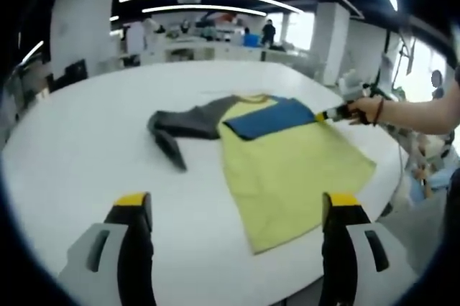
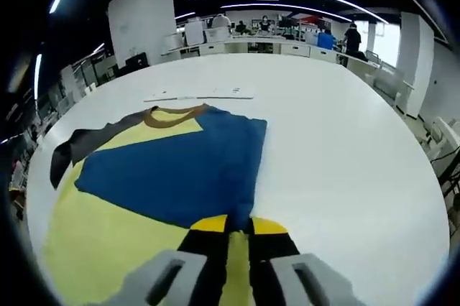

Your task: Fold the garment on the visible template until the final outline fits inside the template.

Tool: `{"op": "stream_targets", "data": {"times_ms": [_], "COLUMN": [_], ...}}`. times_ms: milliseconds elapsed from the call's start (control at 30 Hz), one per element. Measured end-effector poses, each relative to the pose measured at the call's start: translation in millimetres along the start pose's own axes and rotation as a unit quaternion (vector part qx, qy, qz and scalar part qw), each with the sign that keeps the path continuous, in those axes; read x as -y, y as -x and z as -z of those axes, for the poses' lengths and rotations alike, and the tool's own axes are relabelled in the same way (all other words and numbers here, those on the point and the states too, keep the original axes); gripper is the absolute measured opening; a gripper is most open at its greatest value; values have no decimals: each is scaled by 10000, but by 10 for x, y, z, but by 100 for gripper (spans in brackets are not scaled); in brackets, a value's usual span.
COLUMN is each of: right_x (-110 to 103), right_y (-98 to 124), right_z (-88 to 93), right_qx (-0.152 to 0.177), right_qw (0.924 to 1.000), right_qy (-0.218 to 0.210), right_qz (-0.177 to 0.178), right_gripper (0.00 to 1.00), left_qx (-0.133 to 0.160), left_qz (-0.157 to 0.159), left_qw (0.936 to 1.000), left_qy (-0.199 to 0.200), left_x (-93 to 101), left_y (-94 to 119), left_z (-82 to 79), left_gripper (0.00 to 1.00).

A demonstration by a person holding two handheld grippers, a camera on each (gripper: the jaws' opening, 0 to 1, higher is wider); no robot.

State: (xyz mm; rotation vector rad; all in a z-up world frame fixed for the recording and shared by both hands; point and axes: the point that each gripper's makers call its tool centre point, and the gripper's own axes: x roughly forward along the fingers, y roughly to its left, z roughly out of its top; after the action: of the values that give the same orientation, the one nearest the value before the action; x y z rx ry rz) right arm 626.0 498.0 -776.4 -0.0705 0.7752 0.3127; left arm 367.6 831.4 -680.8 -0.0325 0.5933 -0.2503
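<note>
Left gripper view: left hand-held gripper (image 1: 237,209), jaws wide apart, empty, lower frame; garment (image 1: 277,151), yellow body with grey sleeve and folded-over blue sleeve, centre of white surface (image 1: 86,141). Right gripper view: right hand-held gripper (image 2: 239,225) clamped on blue sleeve (image 2: 183,169); advise laying it flat, edges aligned. Template: cannot tell. Containers: none.

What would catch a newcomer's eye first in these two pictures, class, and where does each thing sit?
The yellow T-shirt lies spread on the white table, its blue sleeve folded across the chest and a dark grey sleeve trailing off the other side. In the left gripper view, the right gripper, held in a person's hand, pinches the blue sleeve's edge. The left gripper hovers open nearer the camera, over the table.
</note>
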Motion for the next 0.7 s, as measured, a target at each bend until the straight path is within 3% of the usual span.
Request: {"op": "stream_targets", "data": {"times_ms": [200, 400, 700], "right_x": [-10, -17, 83], "right_y": [29, 54, 81], "right_z": [1, -3, 26], "right_qx": [7, -63, -171], "right_qw": [10000, 9997, 9985], "right_qy": [-30, 181, 477], "right_qz": [-54, -140, -217], "right_gripper": [2, 1, 1], "left_qx": [-2, 198, 69], "left_qz": [-36, -31, -95], "left_qw": [10000, 9993, 9996], "left_qy": [38, 314, 261], "left_x": [-42, -78, -117], "left_y": [8, 18, -13], "left_z": [17, -45, -3], "left_gripper": [94, 91, 88]}}
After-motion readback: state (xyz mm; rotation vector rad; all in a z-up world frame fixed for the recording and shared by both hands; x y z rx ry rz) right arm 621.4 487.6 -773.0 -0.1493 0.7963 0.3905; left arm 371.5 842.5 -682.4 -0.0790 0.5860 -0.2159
